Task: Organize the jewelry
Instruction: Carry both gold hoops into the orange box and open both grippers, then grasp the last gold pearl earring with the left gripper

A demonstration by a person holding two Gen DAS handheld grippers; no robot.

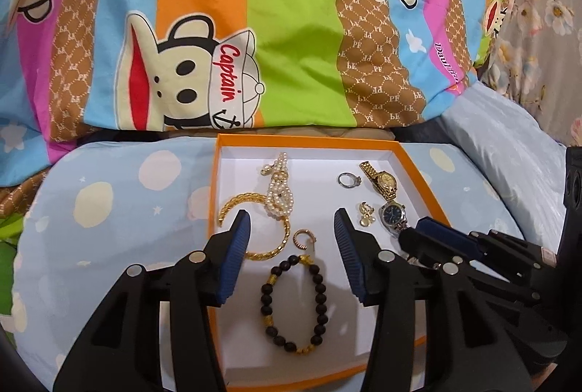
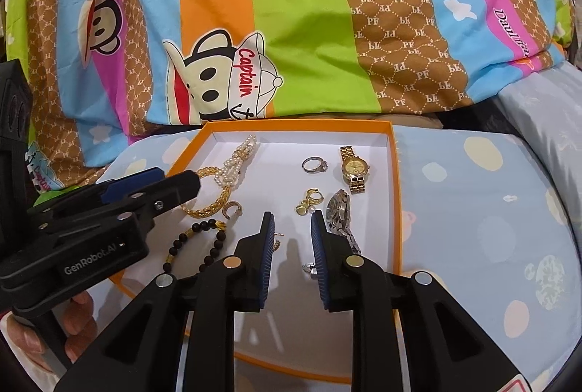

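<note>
An orange box (image 1: 418, 174) with a white floor (image 2: 393, 174) lies on a pillow and holds the jewelry. In the left wrist view I see a dark bead bracelet (image 1: 320, 297), a gold chain bracelet (image 1: 236, 201), a pearl strand (image 1: 280, 195), a silver ring (image 1: 348, 180), a gold watch (image 1: 383, 180), a blue-faced silver watch (image 1: 392, 214), gold earrings (image 1: 366, 212) and a small hoop (image 1: 302, 239). My left gripper (image 1: 293, 228) is open above the bead bracelet. My right gripper (image 2: 290, 226) is open and empty over the box floor, beside the silver watch (image 2: 340, 210).
The box rests on a light blue spotted pillow (image 1: 109, 210). A striped cartoon-monkey blanket (image 1: 291, 28) rises behind it. Another pale pillow (image 1: 509, 144) lies to the right. A small earring (image 2: 310, 268) sits by my right finger.
</note>
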